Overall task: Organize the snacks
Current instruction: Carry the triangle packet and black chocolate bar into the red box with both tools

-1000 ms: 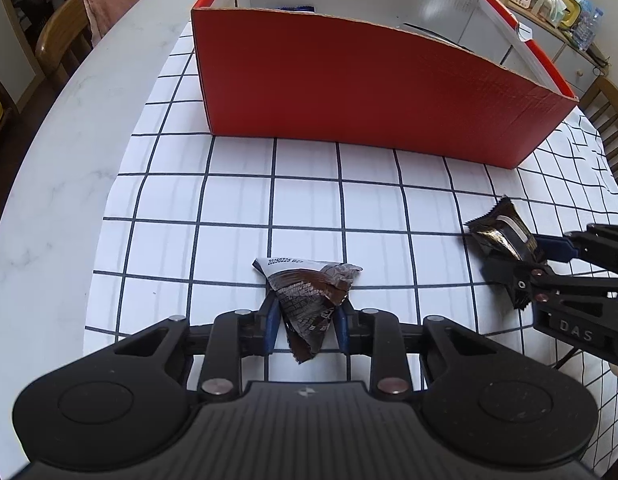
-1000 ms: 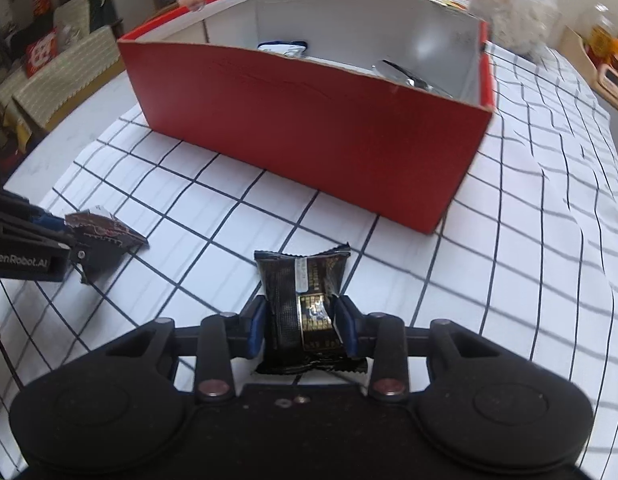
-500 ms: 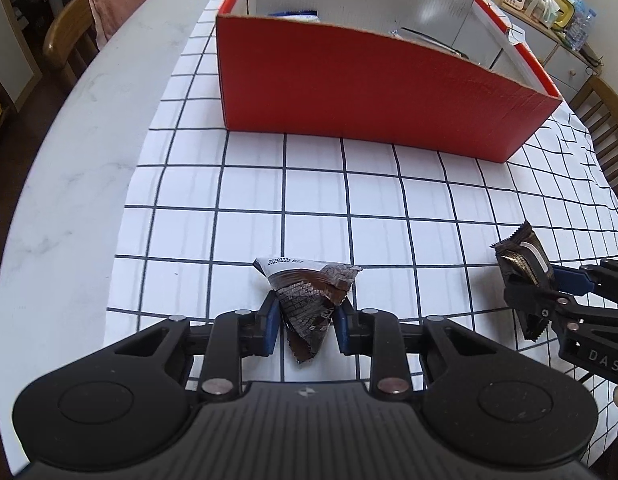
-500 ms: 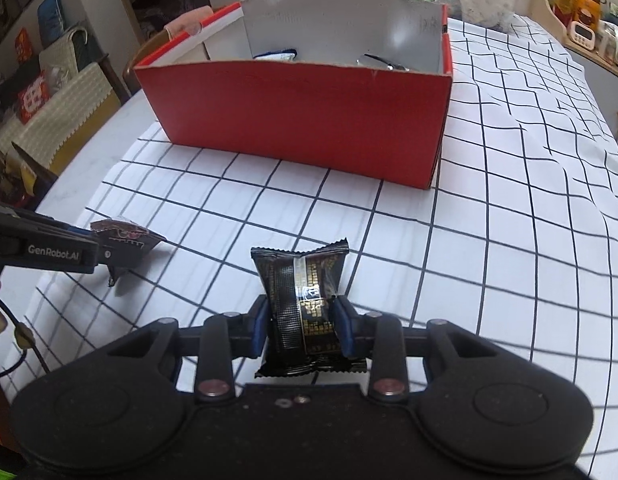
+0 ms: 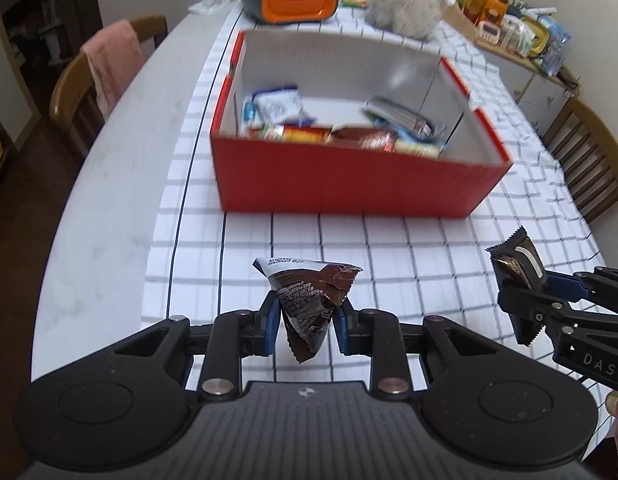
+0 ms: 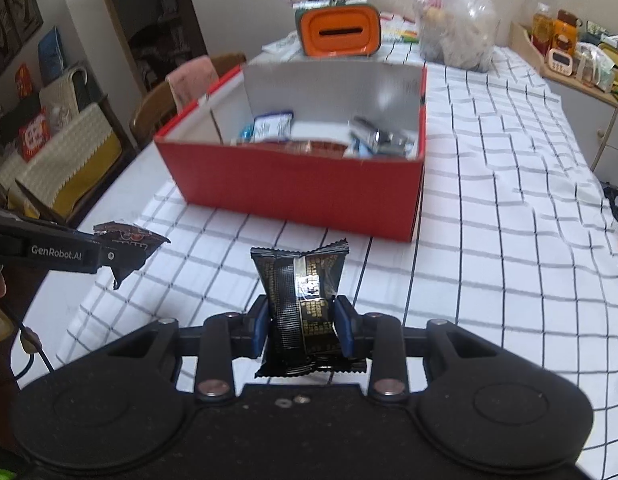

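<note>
My left gripper [image 5: 305,322] grasps a brown packet [image 5: 309,304], my right gripper [image 6: 303,330] a black packet [image 6: 303,304]; the red box [image 6: 293,184] already contains several snacks, so these two remain.

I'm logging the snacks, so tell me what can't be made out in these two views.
- Snacks in the red box: blurred in both views, lower ones hidden by its front wall.
- Brown triangular packet in the left tool: print too small.
- Black and gold packet in the right tool: label unreadable.
</note>
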A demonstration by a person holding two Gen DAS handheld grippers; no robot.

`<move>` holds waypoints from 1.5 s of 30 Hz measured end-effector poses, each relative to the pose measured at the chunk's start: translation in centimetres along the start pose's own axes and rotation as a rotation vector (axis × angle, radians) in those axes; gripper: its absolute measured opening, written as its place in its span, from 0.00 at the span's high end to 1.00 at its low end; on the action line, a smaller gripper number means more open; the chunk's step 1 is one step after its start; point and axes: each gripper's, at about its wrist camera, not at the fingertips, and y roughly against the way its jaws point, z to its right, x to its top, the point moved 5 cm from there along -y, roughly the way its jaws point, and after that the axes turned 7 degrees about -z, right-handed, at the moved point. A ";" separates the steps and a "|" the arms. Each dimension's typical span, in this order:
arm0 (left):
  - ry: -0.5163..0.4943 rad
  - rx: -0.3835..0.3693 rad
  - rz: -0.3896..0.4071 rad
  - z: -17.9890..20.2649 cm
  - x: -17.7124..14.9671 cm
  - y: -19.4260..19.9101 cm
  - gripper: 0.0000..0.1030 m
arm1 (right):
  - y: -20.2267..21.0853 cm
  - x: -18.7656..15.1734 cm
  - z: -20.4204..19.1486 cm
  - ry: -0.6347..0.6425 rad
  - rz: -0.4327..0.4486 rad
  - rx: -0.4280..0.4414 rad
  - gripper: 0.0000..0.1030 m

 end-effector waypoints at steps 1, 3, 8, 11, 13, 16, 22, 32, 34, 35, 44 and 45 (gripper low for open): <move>-0.007 0.004 0.012 0.1 0.5 0.3 0.74 | 0.2 0.5 0.0 -0.001 0.011 -0.002 0.68; -0.022 0.011 0.036 0.5 1.5 0.9 0.74 | 0.7 1.4 0.0 0.002 0.036 -0.009 0.68; -0.050 0.008 0.084 1.2 4.0 1.9 0.74 | 1.3 3.5 0.3 -0.007 0.076 -0.023 0.68; -0.081 0.007 0.113 1.8 5.7 2.3 0.74 | 1.5 5.0 0.4 0.006 0.099 -0.038 0.68; -0.095 0.011 0.126 2.1 6.8 2.3 0.74 | 1.6 6.1 0.5 0.007 0.114 -0.046 0.68; -0.108 0.014 0.137 2.4 8.6 2.1 0.74 | 1.5 7.8 1.0 0.003 0.134 -0.057 0.68; -0.105 0.020 0.120 2.3 11.6 0.5 0.74 | 0.2 10.7 2.2 -0.017 0.144 -0.086 0.68; -0.095 0.068 0.061 1.1 14.8 -3.7 0.74 | -4.1 13.6 3.0 -0.002 0.110 -0.161 0.68; -0.084 0.070 0.041 0.8 15.2 -4.6 0.74 | -5.3 14.1 3.4 -0.003 0.093 -0.174 0.68; -0.082 0.068 0.032 0.7 15.5 -5.1 0.74 | -5.9 14.3 3.5 -0.004 0.081 -0.174 0.68; -0.116 0.106 -0.038 0.7 16.2 -8.7 0.74 | -10.1 14.6 3.6 0.026 -0.015 -0.177 0.68; -0.118 0.107 -0.046 0.7 16.2 -9.0 0.74 | -10.5 14.6 3.5 0.032 -0.026 -0.171 0.68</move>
